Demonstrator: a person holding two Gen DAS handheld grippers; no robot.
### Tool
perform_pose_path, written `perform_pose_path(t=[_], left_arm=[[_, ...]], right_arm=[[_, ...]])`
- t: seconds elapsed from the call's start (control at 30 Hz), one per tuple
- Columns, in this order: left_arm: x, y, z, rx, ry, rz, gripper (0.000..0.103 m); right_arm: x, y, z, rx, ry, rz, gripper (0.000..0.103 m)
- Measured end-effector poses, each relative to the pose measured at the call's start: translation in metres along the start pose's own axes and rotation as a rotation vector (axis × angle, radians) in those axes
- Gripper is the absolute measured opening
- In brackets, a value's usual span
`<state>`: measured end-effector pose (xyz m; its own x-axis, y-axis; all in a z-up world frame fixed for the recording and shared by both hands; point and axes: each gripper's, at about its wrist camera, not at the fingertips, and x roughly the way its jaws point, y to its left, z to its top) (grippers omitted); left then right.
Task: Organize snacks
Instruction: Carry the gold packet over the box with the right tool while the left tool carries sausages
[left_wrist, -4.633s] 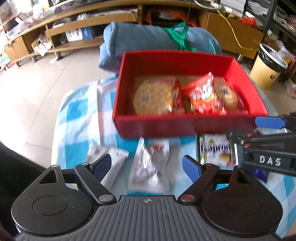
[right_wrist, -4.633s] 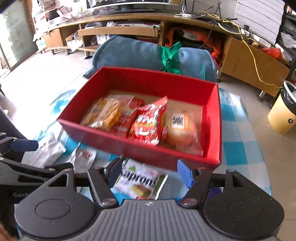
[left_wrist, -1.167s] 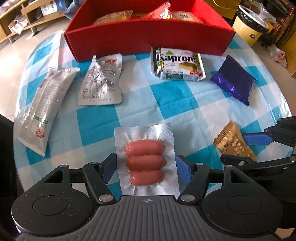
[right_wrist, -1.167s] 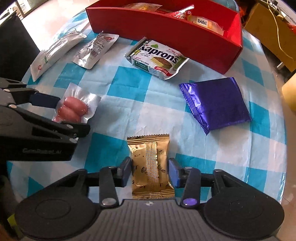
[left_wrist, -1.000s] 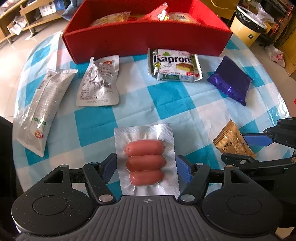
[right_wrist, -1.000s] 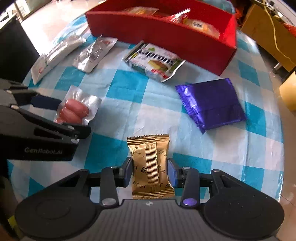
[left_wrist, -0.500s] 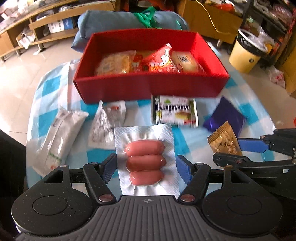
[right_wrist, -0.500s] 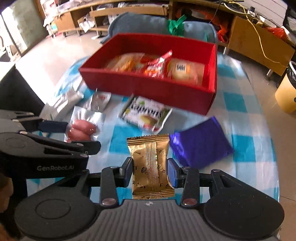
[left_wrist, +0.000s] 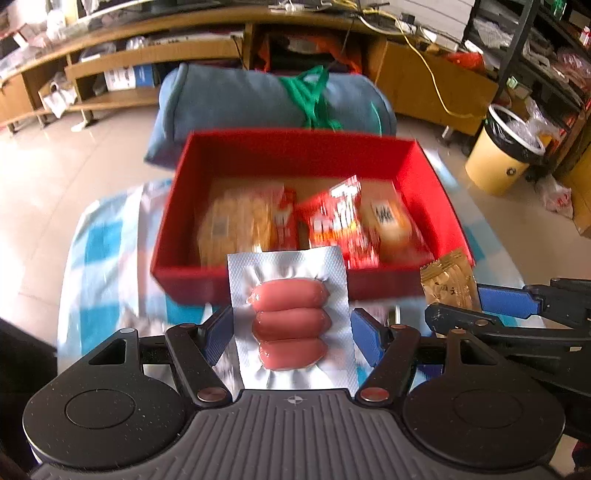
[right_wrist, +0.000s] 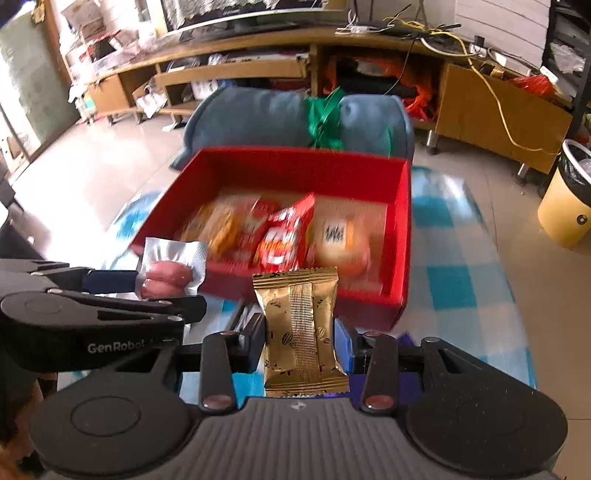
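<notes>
I have the left gripper (left_wrist: 291, 328) clamped on the sausage pack (left_wrist: 290, 325) and the right gripper (right_wrist: 300, 345) clamped on the gold packet (right_wrist: 301, 332), both held just short of the red box (right_wrist: 400, 236). Three snacks lie inside it; these two remain to drop.

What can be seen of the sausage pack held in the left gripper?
The sausage pack is a flat, silvery vacuum-sealed pouch with crinkled foil edges, holding three short pink sausages stacked side by side. The left gripper clamps it by its side edges between blue pads, so it is held up off the table, its top edge overlapping the near wall of the red box in this view. From the right wrist view it shows edge-on, slightly bent.
</notes>
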<state>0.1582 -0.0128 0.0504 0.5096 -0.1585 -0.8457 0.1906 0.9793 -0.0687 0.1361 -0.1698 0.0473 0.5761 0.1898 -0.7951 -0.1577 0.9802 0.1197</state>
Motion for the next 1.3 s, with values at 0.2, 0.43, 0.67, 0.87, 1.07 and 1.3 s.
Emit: perform_pose_path(t=[0.2, 0.43, 0.67, 0.87, 1.07, 1.3], left_arm=[[0.007, 0.000, 0.027, -0.015, -0.026, 0.016, 0.075], [0.015, 0.000, 0.052, -0.016, -0.062, 0.052, 0.075], [0.028, 0.007, 0.071, -0.036, -0.072, 0.075, 0.074], [0.035, 0.010, 0.077, -0.040, -0.066, 0.088, 0.074], [0.041, 0.011, 0.080, -0.036, -0.062, 0.105, 0.074], [0.045, 0.008, 0.081, -0.032, -0.063, 0.123, 0.074]], right_arm=[[0.007, -0.005, 0.029, 0.018, -0.035, -0.017, 0.036], [0.018, -0.009, 0.056, 0.028, -0.063, -0.029, 0.036], [0.033, -0.010, 0.074, 0.039, -0.074, -0.037, 0.036], [0.044, -0.009, 0.080, 0.042, -0.071, -0.044, 0.036], [0.051, -0.007, 0.083, 0.035, -0.068, -0.059, 0.036], [0.056, -0.008, 0.084, 0.038, -0.060, -0.064, 0.036]])
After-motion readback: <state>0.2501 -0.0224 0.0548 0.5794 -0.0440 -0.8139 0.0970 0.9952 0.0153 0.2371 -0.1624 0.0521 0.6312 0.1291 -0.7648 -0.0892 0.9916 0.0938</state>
